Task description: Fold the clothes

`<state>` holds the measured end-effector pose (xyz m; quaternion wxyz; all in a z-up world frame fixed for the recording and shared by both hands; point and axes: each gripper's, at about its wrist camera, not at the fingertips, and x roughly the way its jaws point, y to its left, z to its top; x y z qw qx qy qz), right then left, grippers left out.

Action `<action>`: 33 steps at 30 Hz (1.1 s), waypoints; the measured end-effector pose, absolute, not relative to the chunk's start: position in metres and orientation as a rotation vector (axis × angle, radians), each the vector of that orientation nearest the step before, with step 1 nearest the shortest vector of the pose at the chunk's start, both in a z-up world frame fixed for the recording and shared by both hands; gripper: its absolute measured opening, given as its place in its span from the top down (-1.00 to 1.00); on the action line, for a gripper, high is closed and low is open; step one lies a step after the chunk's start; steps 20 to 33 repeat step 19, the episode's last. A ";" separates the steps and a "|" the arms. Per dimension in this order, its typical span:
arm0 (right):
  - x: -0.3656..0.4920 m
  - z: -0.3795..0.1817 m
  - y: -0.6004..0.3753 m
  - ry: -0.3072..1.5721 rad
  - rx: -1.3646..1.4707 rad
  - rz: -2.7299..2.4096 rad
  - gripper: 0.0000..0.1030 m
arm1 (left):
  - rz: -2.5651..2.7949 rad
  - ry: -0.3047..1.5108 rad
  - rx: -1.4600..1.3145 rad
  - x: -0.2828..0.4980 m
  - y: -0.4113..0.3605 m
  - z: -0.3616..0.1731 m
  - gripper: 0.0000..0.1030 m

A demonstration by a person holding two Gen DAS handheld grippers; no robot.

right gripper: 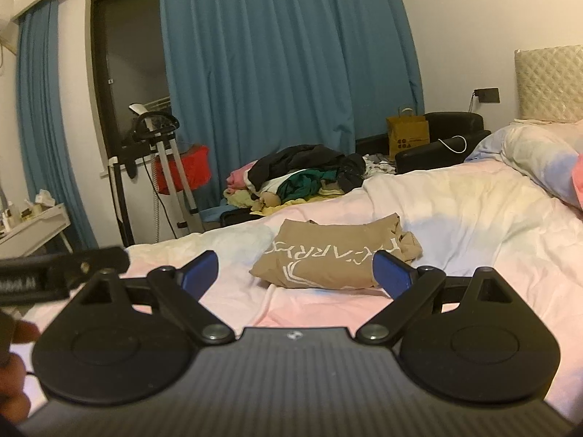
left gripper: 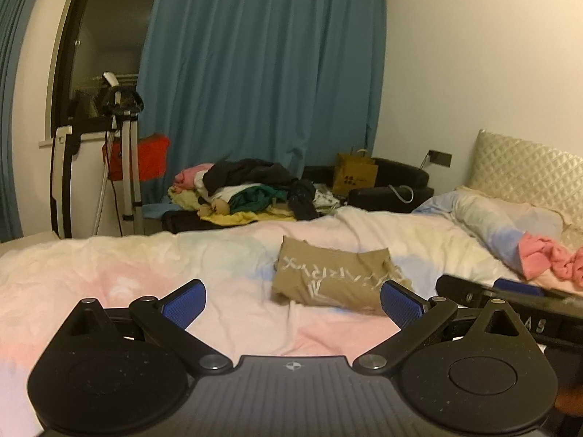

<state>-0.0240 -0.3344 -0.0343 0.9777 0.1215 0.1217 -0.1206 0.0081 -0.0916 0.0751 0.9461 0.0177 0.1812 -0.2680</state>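
Now both your left tool (left gripper: 293, 304) and right tool (right gripper: 297, 273) gape wide, empty, before the folded tan shirt (left gripper: 328, 278) on the bed (left gripper: 145, 273).

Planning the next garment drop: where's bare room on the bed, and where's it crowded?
Free: the bedspread between the folded tan shirt and the pillow; also the near-left stretch in front of the left gripper. Crowded: the clothes pile past the far edge, and the pink garment by the headboard.
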 end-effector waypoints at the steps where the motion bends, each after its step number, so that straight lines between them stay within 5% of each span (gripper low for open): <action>1: -0.023 -0.035 -0.334 0.248 0.239 -0.250 -0.81 | -0.544 0.376 0.037 0.009 -0.092 0.073 -0.99; 33: -0.025 -0.039 -0.324 0.287 0.179 -0.300 -0.81 | -0.509 0.391 0.064 0.006 -0.089 0.069 -0.99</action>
